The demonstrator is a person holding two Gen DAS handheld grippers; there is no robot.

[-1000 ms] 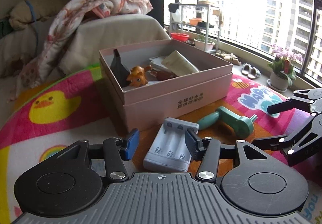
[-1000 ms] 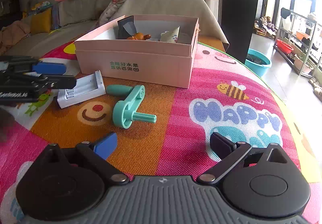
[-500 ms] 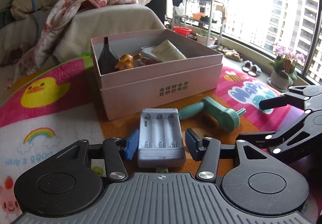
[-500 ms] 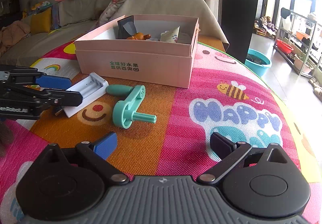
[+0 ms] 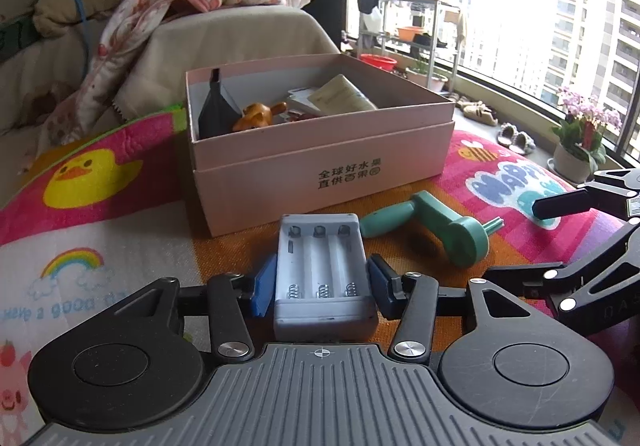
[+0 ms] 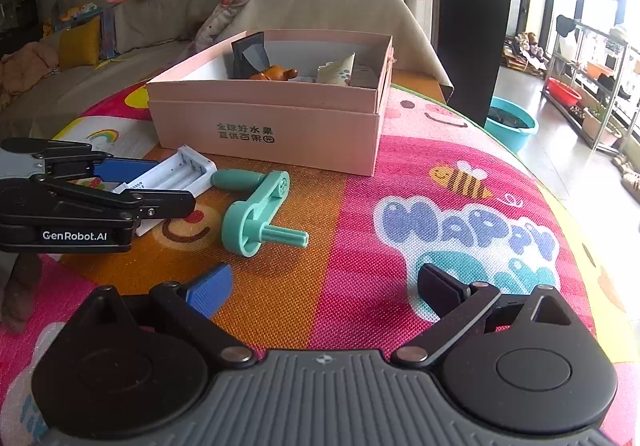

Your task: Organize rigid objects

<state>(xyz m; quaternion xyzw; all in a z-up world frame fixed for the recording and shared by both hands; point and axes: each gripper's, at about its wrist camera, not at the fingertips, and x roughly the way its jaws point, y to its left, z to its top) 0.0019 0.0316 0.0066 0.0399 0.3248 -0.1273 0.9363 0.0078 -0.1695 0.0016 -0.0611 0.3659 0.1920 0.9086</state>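
- Left: the left gripper (image 5: 322,282), half open, has just been closing in on the grey three-cell battery holder (image 5: 320,258). Its pads (image 5: 264,286) appear to touch the holder's two long sides, with the spring end nearest the camera. The holder lies flat on the play mat (image 5: 120,238), not yet lifted.
- Centre: the step in hand looks like picking up the holder for the pink cardboard box (image 5: 320,149), which stands open just behind it with several small items already inside. The next move calls for a firm squeeze, a lift clear of the box wall and a release inside.
- Right: a green crank handle (image 5: 440,226) lies on the mat just beside the holder, apparently next to go. The right gripper (image 6: 326,286) hovers wide open and empty, nearer than the crank.
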